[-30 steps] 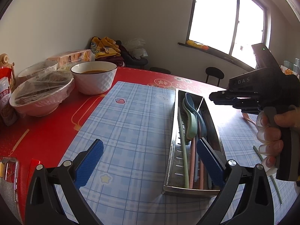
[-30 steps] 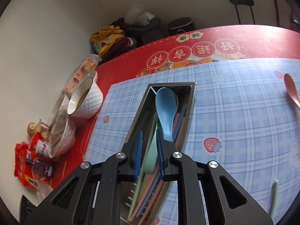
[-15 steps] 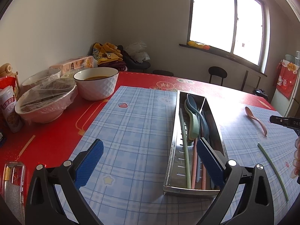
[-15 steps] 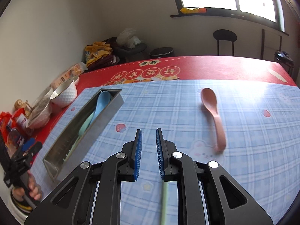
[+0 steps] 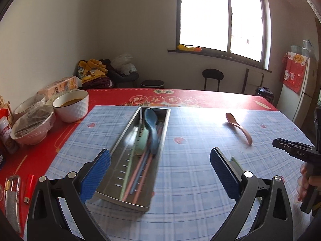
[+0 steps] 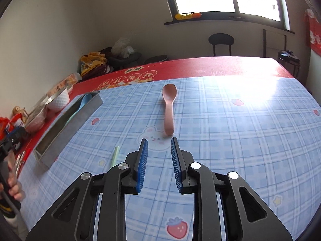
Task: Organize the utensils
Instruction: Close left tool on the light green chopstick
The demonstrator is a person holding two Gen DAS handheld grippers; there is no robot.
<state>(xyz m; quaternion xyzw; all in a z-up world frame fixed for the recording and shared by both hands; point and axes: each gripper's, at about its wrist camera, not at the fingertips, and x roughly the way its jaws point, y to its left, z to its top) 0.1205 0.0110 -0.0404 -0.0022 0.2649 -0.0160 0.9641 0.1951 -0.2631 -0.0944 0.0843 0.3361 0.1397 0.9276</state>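
Note:
A steel utensil tray (image 5: 128, 198) lies on the blue plaid mat and holds a blue spoon (image 5: 150, 120), a green spoon and several chopsticks. It also shows in the right wrist view (image 6: 66, 128). A pink spoon (image 6: 169, 108) lies on the mat, its handle tip just ahead of my right gripper (image 6: 158, 146), which is open and empty. The pink spoon also shows in the left wrist view (image 5: 238, 128). A green chopstick (image 6: 115, 155) lies left of the right gripper. My left gripper (image 5: 159, 160) is wide open and empty above the tray's near end.
A white bowl of broth (image 5: 71, 108), covered bowls (image 5: 32, 124), a tissue pack and snack packets stand on the red tablecloth at the left. A lighter (image 5: 28, 190) and a knife lie near the left front edge. A chair (image 6: 220, 42) stands beyond the table.
My right gripper has moved from the tray to the pink spoon's handle end and its jaws have opened wider. The left view has swung right; the tray now sits to its left.

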